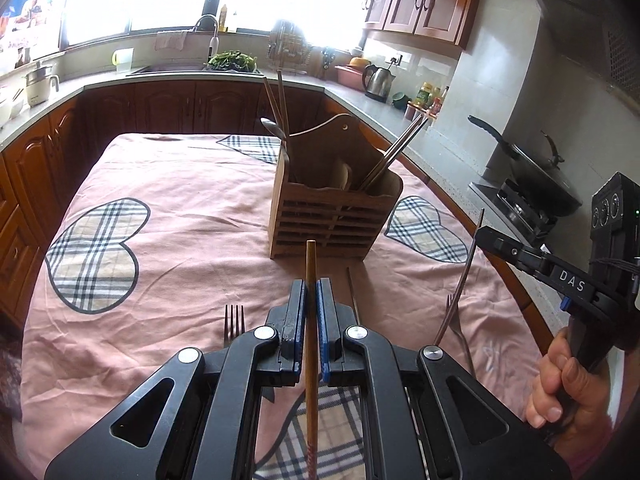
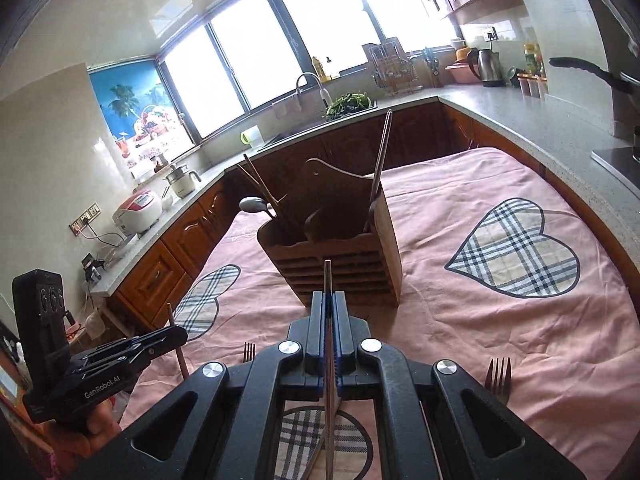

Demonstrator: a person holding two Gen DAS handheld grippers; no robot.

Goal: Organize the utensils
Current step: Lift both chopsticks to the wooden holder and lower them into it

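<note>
My left gripper (image 1: 311,300) pinches a wooden chopstick (image 1: 311,344) mid-length: light, stiff. My right gripper (image 2: 329,312) clamps a metal fork (image 2: 328,400) handle; slick, I'd guess.

path ahead: bare cloth (image 1: 192,208) | obstacle: wooden holder (image 1: 332,216), centre

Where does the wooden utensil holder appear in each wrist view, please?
Left wrist: holder stands centre, just past the left gripper shut on a wooden chopstick.
Right wrist: holder stands centre, just past the right gripper shut on a metal utensil.
Shared landmark: the sink faucet behind it.
</note>
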